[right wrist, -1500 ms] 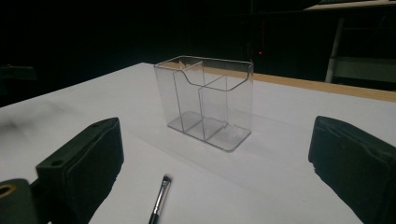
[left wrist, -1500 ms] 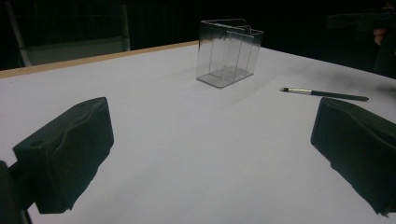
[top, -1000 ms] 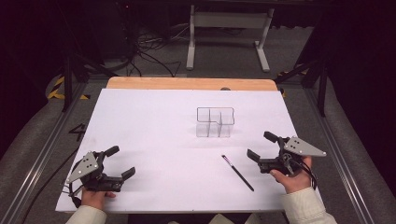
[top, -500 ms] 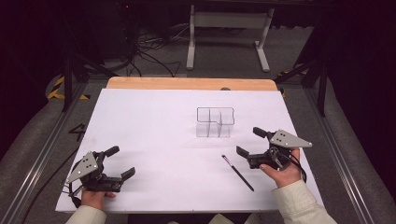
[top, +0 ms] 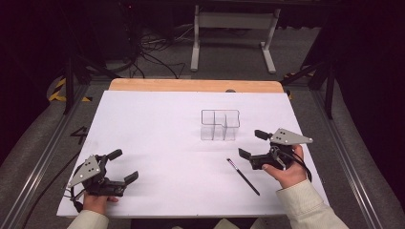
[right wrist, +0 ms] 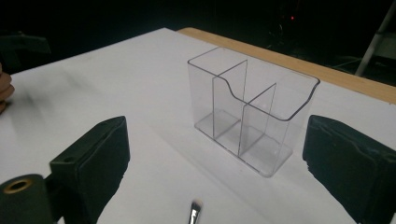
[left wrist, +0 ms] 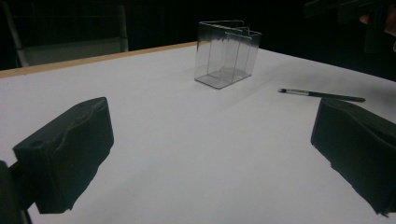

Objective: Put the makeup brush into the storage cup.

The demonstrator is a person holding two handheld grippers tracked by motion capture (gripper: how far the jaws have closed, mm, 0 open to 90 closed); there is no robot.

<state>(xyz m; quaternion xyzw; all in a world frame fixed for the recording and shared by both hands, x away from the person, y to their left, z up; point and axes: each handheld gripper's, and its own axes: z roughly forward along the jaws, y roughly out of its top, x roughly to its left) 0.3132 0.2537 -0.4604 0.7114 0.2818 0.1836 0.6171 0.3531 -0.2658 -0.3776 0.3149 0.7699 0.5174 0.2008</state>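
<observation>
At the near left corner of the white bench (top: 157, 129), the left tongs (top: 120, 166) rest with jaws spread wide, gripping nothing. Toward the middle stands a clear divided holder (top: 219, 125), upright and empty. Just right of it a slim black brush (top: 243, 170) lies flat, near the right tongs (top: 252, 144), also released, jaws wide apart above the bench.

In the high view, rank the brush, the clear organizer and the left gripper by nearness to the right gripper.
1. Brush, lying on the table just left of the right gripper.
2. Clear organizer, farther back on the table.
3. Left gripper, across at the near-left corner.
</observation>
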